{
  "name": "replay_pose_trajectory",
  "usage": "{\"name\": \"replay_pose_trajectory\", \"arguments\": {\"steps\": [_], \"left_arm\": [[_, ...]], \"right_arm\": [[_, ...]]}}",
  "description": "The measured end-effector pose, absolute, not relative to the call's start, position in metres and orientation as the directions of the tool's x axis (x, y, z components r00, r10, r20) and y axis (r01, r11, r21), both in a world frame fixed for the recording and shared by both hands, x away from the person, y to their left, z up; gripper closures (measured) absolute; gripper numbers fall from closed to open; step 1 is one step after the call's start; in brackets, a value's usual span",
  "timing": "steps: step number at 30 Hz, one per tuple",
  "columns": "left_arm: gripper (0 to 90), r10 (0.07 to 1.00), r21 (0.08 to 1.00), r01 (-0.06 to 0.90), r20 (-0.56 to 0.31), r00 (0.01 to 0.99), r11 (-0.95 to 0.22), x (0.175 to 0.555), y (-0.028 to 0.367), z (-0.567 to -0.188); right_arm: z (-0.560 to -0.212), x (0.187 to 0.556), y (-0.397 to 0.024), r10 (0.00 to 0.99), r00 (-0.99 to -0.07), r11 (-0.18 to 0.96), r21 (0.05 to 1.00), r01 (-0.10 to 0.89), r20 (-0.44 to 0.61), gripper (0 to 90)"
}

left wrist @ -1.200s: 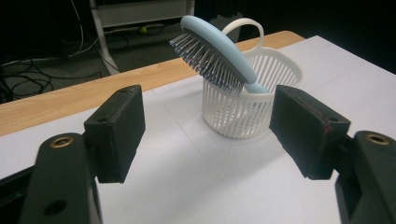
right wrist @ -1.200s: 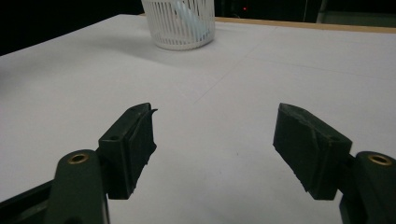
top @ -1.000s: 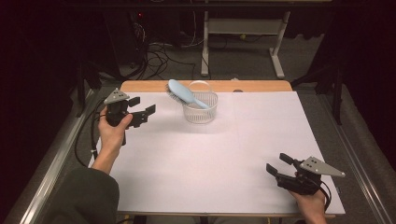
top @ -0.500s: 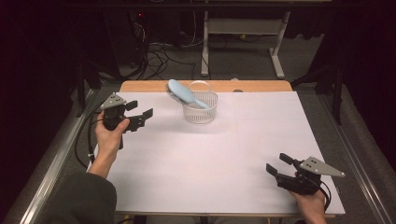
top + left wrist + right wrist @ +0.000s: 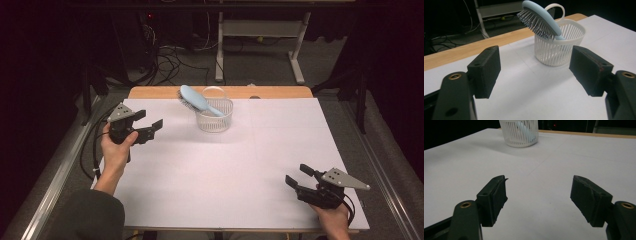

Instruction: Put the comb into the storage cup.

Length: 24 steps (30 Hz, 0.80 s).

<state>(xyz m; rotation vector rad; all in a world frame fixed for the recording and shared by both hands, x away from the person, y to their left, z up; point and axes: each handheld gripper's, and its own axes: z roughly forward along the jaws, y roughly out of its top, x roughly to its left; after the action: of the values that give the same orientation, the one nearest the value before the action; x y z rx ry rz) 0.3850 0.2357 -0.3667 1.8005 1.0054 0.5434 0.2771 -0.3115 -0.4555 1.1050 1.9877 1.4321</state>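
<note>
A light blue hairbrush (image 5: 196,100) leans handle-down in a white slatted basket (image 5: 215,119) at the back middle of the white table (image 5: 225,170); its bristled head sticks out over the basket's left rim. In the left gripper view the hairbrush (image 5: 541,18) and basket (image 5: 560,46) stand a short way ahead of the jaws. My left gripper (image 5: 150,126) is open and empty, left of the basket, pointing toward it. My right gripper (image 5: 299,176) is open and empty near the table's front right corner. The basket (image 5: 519,132) is far ahead in the right gripper view.
A bare wooden strip (image 5: 150,93) runs along the table's far edge. Behind it are a white desk frame (image 5: 260,45) and loose cables (image 5: 170,62) on the dark floor. A metal rail (image 5: 55,175) borders the table's left side.
My left gripper has drawn slightly back and to the left, away from the basket. The right gripper, brush and basket have not moved.
</note>
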Motion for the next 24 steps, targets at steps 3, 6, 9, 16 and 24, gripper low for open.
{"name": "replay_pose_trajectory", "arguments": {"steps": [3, 6, 9, 16, 24], "left_arm": [[26.0, 0.823, 0.899, 0.391, -0.063, 0.564, -0.198, 0.384, 0.234, -0.367], [26.0, 0.82, 0.9, 0.389, -0.066, 0.568, -0.197, 0.383, 0.232, -0.366], [26.0, 0.818, 0.898, 0.39, -0.064, 0.571, -0.203, 0.382, 0.231, -0.367], [26.0, 0.816, 0.899, 0.388, -0.065, 0.574, -0.202, 0.377, 0.234, -0.368], [26.0, 0.822, 0.9, 0.395, -0.079, 0.564, -0.185, 0.371, 0.242, -0.372]], "right_arm": [[-0.455, 0.277, -0.31, 0.81, -0.581, 0.146, 0.929, 0.34, 0.086, 29.6], [-0.456, 0.278, -0.31, 0.81, -0.579, 0.142, 0.927, 0.347, 0.092, 29.5], [-0.456, 0.278, -0.309, 0.81, -0.58, 0.144, 0.928, 0.344, 0.089, 29.5], [-0.456, 0.278, -0.31, 0.809, -0.58, 0.141, 0.927, 0.346, 0.093, 29.4], [-0.456, 0.278, -0.312, 0.813, -0.573, 0.124, 0.927, 0.353, 0.109, 29.3]]}}
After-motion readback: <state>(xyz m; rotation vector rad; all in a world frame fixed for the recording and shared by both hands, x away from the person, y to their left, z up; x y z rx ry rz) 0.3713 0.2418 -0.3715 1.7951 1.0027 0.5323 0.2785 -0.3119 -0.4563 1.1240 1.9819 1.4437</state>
